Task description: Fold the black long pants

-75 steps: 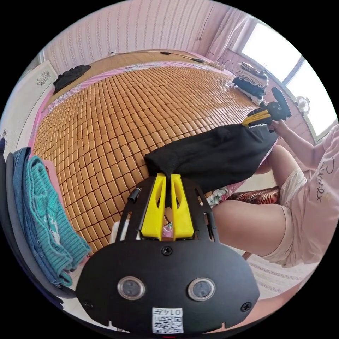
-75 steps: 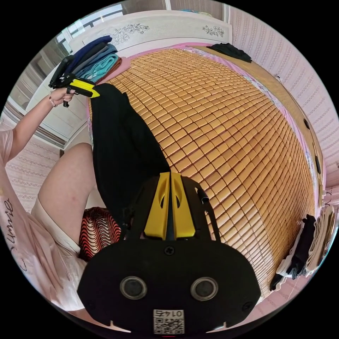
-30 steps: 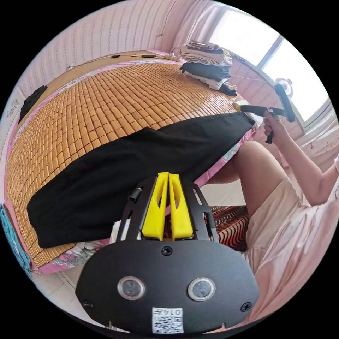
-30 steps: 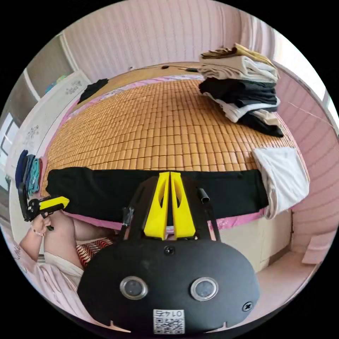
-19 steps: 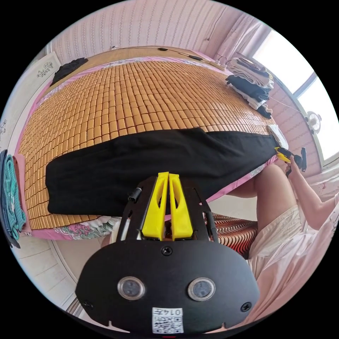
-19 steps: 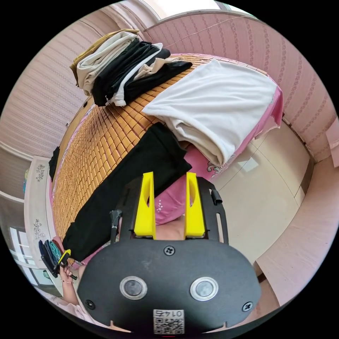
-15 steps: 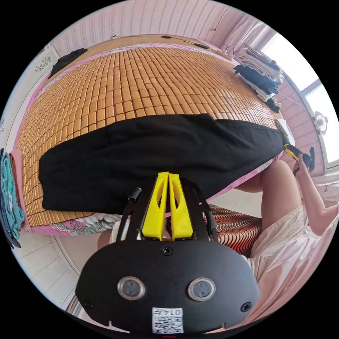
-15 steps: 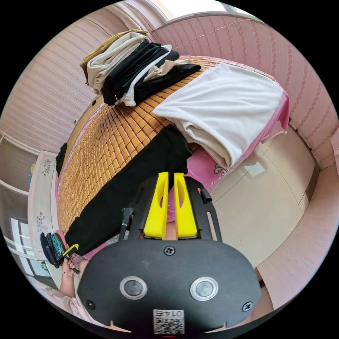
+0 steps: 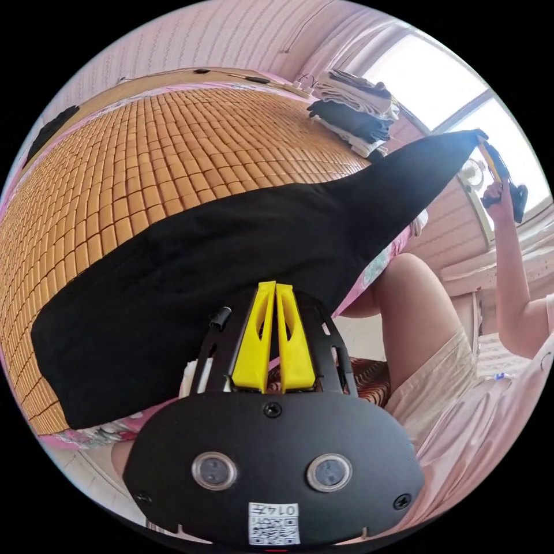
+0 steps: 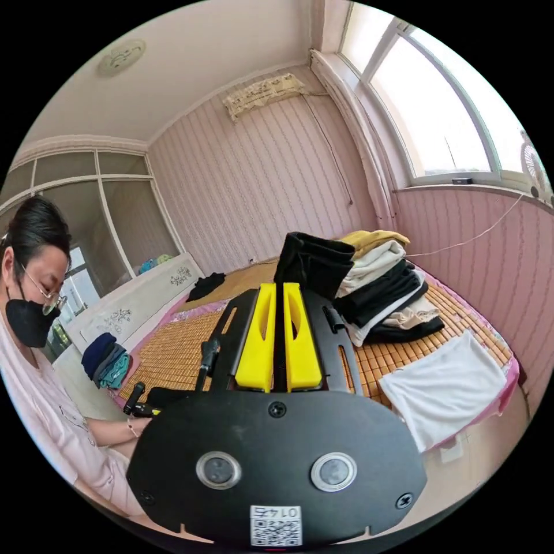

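In the left gripper view, the black long pants (image 9: 190, 271) lie along the near edge of the bamboo mat (image 9: 144, 150), one end at about eight o'clock still flat on the mat, the other pulled up into a point toward two o'clock. There the right gripper (image 9: 487, 156) pinches the hem and holds it high, which looks like the start of carrying that end over to fold the pants in half. The left gripper (image 9: 276, 288) sits at six o'clock, jaws nearly together against the pants' near edge; I can't tell whether cloth is caught between them, though it seems placed to pin that side down. A stack of folded clothes (image 9: 352, 115) waits at one o'clock.

The right gripper view adds the grip itself: the right gripper (image 10: 277, 288) has its jaws closed narrow on a bunched black end of the pants (image 10: 314, 262), lifted clear above the mat (image 10: 173, 352). It also shows a white cloth (image 10: 444, 386) at four o'clock and the left gripper (image 10: 138, 407) low at eight o'clock.
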A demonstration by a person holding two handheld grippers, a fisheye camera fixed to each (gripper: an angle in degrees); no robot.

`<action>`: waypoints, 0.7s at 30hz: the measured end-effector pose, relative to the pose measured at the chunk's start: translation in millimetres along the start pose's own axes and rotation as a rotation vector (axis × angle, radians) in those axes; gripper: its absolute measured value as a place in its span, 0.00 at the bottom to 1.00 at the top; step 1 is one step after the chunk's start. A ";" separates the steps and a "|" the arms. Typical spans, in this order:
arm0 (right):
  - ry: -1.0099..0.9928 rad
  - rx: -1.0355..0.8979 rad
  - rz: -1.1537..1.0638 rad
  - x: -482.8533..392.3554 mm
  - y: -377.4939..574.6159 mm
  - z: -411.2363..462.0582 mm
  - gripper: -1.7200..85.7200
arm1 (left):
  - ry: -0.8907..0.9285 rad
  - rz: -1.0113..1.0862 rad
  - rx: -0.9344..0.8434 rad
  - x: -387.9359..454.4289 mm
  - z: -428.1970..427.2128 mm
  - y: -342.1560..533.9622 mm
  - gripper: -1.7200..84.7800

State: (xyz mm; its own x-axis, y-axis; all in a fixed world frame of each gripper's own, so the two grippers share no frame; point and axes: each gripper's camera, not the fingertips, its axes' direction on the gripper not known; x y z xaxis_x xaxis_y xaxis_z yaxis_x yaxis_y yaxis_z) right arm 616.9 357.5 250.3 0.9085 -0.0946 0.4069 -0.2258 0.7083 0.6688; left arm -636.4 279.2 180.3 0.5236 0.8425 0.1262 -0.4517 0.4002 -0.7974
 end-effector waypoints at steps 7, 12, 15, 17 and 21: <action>-0.461 -0.592 -0.278 -187.9 111.8 165.4 0.09 | 0.103 -0.187 0.163 -38.5 -50.3 48.3 0.01; -0.454 -0.960 -0.290 -233.9 236.3 238.3 0.11 | -0.002 -0.313 0.170 -76.3 -75.6 94.7 0.01; -0.334 -0.938 -0.431 -263.7 243.6 245.4 0.11 | -0.006 -0.332 0.188 -81.9 -78.4 101.1 0.01; -0.265 -0.882 -0.538 -288.5 240.7 253.6 0.11 | 0.013 -0.299 0.196 -78.3 -72.6 92.5 0.01; -0.165 -0.912 -0.676 -316.5 252.9 287.5 0.07 | 0.025 -0.243 0.199 -68.7 -64.0 72.5 0.01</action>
State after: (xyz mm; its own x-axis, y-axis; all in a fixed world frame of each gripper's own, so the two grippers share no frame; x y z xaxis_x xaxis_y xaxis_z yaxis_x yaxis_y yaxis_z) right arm 171.2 365.4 469.6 0.6750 -0.6913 0.2577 0.6906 0.7150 0.1091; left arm -658.9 227.3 76.1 0.6499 0.7055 0.2829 -0.4422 0.6536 -0.6142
